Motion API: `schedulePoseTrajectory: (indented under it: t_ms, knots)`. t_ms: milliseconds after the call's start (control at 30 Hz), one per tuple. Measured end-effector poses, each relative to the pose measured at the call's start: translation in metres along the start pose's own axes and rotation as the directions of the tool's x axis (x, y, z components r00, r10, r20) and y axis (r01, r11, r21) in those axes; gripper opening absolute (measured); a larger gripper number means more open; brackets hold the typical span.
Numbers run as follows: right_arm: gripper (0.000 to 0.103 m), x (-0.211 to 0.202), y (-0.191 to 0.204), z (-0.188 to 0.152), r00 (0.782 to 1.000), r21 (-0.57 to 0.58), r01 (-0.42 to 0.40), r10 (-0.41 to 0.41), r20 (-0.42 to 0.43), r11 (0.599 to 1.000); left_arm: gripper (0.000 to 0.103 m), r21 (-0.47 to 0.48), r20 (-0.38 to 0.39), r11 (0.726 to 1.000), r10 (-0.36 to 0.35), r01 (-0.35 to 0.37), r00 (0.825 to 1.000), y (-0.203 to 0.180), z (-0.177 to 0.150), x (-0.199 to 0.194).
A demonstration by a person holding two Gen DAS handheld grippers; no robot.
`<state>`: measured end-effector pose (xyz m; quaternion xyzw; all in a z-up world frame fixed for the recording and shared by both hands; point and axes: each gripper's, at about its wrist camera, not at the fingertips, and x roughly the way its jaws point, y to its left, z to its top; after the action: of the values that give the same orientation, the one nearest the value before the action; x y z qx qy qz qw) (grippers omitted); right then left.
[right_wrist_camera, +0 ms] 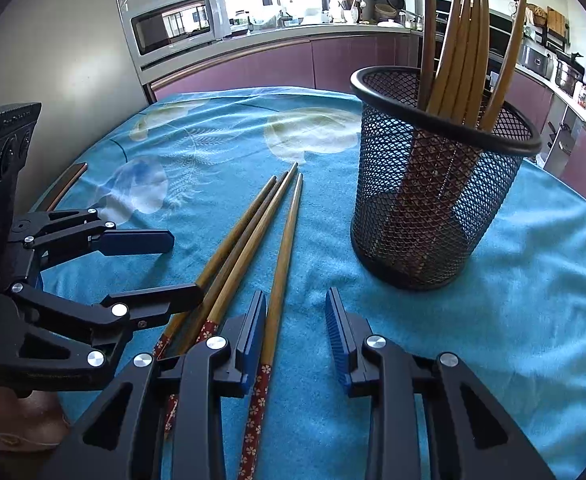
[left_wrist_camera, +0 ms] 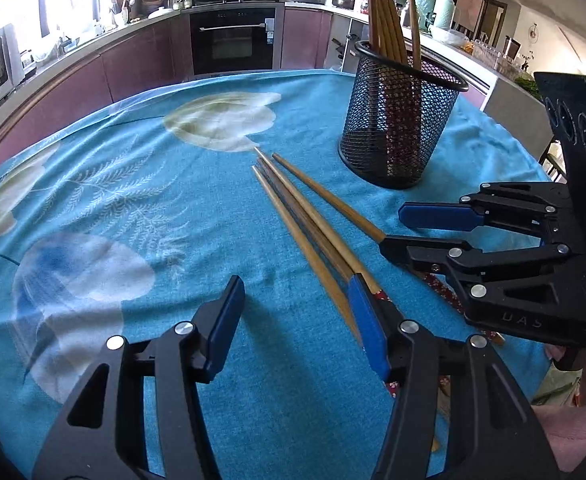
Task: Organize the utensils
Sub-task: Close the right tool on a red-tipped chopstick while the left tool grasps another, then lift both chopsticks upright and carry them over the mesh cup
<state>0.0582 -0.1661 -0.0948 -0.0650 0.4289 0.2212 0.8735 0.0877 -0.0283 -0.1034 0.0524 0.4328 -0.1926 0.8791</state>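
Four chopsticks [right_wrist_camera: 253, 240] loose on blue tablecloth [right_wrist_camera: 533, 320], just beside mesh holder [right_wrist_camera: 433, 208]; about six already upright inside. Left gripper [left_wrist_camera: 293, 320]: fingers spread, holding nothing. Right gripper [right_wrist_camera: 297, 332]: fingers apart around rightmost chopstick [right_wrist_camera: 287, 240], not pinching. Roughly half done.

Two handheld grippers side by side, both tilted downward, jaws apart.

The left black two-finger gripper with blue pads [left_wrist_camera: 295, 284] points steeply down over the near edge of the table [left_wrist_camera: 133, 200], its fingers spread wide and level with each other. Just to its right, the right black two-finger gripper with blue ribbed pads [right_wrist_camera: 295, 296] tilts down at much the same slope, its jaws narrower but with a clear gap between the pads. Seen from the left wrist, its two fingers lie one above the other. A bit of the person's left hand [right_wrist_camera: 17, 416] shows behind the left gripper's body.
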Motion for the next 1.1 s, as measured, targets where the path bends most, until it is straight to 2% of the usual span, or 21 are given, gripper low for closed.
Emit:
schedulePoseTrajectory:
  t_ms: [133,267,333,400,500,567,700,867,1100]
  knots:
    - [0.029,0.003,0.001,0.004,1.000,-0.009,0.009,-0.009,-0.001,1.000,0.040,0.013,-0.012,0.999,0.031,-0.030,0.999,0.000,0.004,0.004]
    - [0.029,0.008,0.003,0.009,1.000,-0.023,0.016,-0.017,-0.004,1.000,0.032,-0.007,-0.015,1.000,0.016,-0.016,1.000,0.007,0.007,0.004]
    - [0.028,0.010,0.004,0.011,1.000,-0.026,0.018,-0.019,-0.004,0.999,0.023,-0.018,-0.015,1.000,0.015,-0.016,1.000,0.011,0.008,0.005]
    - [0.024,0.011,0.003,0.012,1.000,-0.021,0.016,-0.016,-0.003,1.000,0.016,-0.037,-0.015,0.999,0.008,-0.009,1.000,0.014,0.010,0.006]
    - [0.009,0.011,-0.001,0.012,1.000,0.004,-0.005,0.005,-0.002,1.000,0.014,-0.067,-0.009,0.998,-0.006,0.005,1.000,0.018,0.010,0.005]
    - [0.006,0.010,-0.005,0.012,1.000,0.033,-0.023,0.023,0.003,0.999,0.012,-0.081,-0.003,0.997,-0.010,0.010,1.000,0.020,0.010,0.003]
    - [0.006,0.002,-0.013,0.009,0.998,0.085,-0.058,0.055,0.031,0.995,0.007,-0.107,0.014,0.994,-0.018,0.020,1.000,0.023,0.008,-0.004]
    - [0.006,-0.013,-0.013,0.007,0.991,0.080,-0.123,0.118,0.069,0.989,0.007,-0.092,0.037,0.994,-0.052,0.055,0.998,0.019,0.006,-0.016]
    - [0.006,-0.002,-0.001,0.007,0.989,0.027,-0.148,0.148,0.008,0.989,0.008,-0.050,0.010,0.995,-0.085,0.085,0.996,0.007,0.002,-0.007]
